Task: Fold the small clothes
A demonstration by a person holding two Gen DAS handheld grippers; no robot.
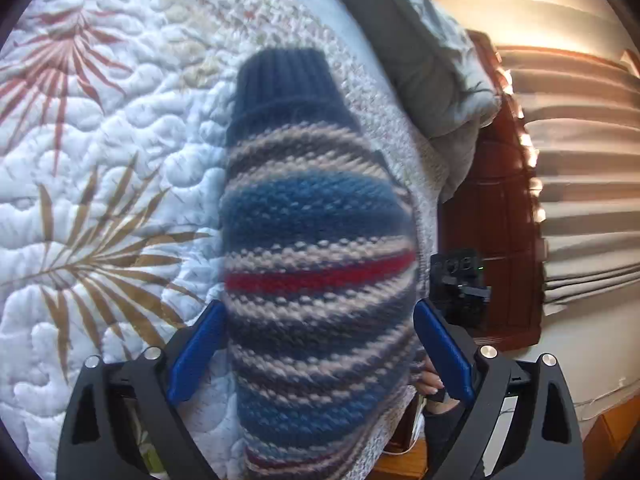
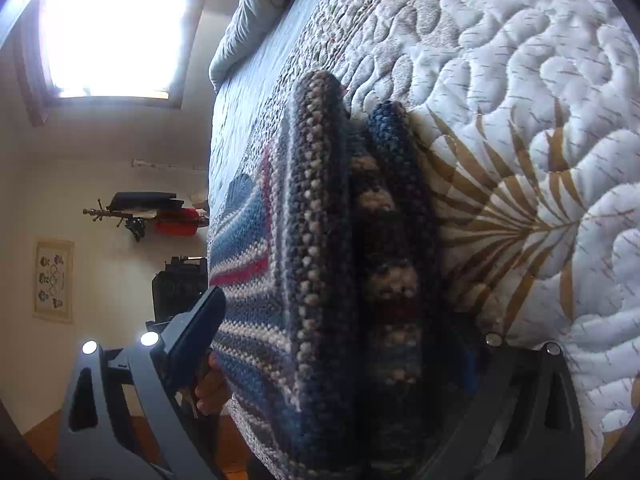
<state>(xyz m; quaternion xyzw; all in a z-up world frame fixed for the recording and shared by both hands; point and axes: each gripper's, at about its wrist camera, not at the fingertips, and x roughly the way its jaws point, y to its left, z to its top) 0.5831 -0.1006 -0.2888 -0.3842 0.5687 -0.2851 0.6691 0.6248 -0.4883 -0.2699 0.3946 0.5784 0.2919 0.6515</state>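
Observation:
A small knitted sweater (image 1: pixel 316 240), striped blue, white, grey and red with a navy ribbed cuff, lies folded on the quilted bedspread (image 1: pixel 100 160). My left gripper (image 1: pixel 320 354) hovers over its near end, open, with the blue pads (image 1: pixel 196 356) wide apart on either side of the knit. The right wrist view shows the same sweater (image 2: pixel 320 240) edge-on, its folded layers stacked. My right gripper (image 2: pixel 332 356) is open around it. One of its fingers (image 2: pixel 192 344) is lit, and the other is in shadow behind the fabric.
The bed's edge runs just beside the sweater, with a grey duvet (image 1: pixel 420 60) bunched at the far end and a wooden bed frame (image 1: pixel 500 200) beyond. A black device (image 1: pixel 460 284) and a person's hand (image 1: pixel 432 384) sit off the edge. There is a bright window (image 2: pixel 112 28) and a coat rack (image 2: pixel 148 212).

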